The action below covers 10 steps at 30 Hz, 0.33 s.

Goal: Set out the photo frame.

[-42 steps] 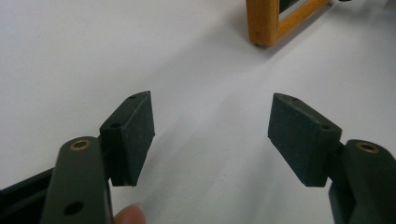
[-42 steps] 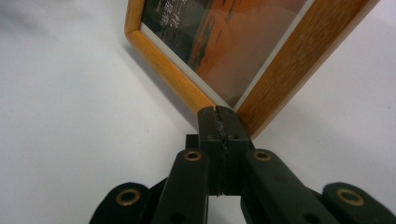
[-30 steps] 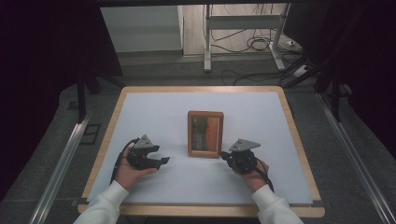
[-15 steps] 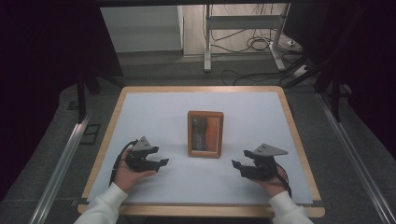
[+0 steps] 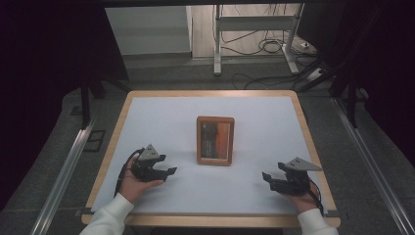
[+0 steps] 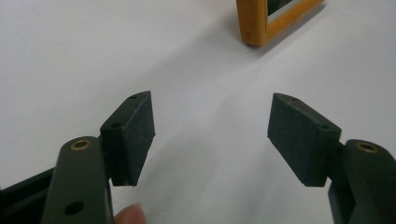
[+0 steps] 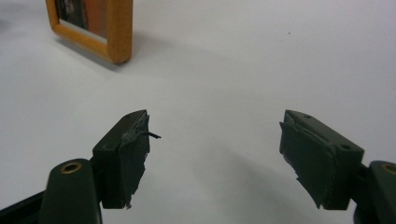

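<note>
High view: a wooden picture frame [image 5: 215, 140] lies flat at the middle of the white surface [image 5: 161, 117]; its picture is too small to read. The left tool [image 5: 168, 171] rests near the frame's lower left, the right tool [image 5: 266, 177] farther off at its lower right, neither touching it. The right tool's jaws have just been opening, with nothing between them. Both sleeves are cut off by the bottom edge. Beyond the frame, cables and a metal stand [image 5: 254, 34] occupy the floor. Left gripper view: the jaws stand spread over bare surface; one frame corner [image 6: 261, 23] is cut off above. Right gripper view: the jaws stand spread and empty, with worn pads [image 7: 133, 154]; the frame [image 7: 100, 28] is cropped at upper left.
</note>
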Available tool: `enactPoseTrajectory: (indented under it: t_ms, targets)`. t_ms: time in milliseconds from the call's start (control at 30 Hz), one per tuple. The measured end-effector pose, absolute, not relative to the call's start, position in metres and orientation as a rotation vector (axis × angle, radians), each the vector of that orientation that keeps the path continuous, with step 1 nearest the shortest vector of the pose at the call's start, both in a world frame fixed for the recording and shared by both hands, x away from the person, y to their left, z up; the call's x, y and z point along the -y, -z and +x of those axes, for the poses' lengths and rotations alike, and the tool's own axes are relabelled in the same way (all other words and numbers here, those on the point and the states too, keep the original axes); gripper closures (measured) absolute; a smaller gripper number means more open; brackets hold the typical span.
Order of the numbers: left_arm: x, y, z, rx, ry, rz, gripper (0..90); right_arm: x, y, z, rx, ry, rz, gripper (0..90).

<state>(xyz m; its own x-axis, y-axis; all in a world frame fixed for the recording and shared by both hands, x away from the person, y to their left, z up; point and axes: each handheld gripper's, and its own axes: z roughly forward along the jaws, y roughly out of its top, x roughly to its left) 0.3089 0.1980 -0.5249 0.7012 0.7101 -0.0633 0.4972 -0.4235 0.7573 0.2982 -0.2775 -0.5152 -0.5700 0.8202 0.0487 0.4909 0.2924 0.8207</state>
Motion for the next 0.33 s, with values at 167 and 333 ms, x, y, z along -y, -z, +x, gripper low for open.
enactPoseTrajectory:
  t_ms: [167, 333]
  targets:
    - [-0.1989, 0.5248, 0.3082, -0.916, -0.341, 2.110, 31.2, 0.2762, 0.5155, 0.2993, -2.185, -1.174, 1.165, 23.1]
    - [-0.2005, 0.5256, 0.3100, -0.917, -0.339, 2.105, 31.2, 0.2755, 0.5146, 0.3004, -2.172, -1.172, 1.165, 20.1]
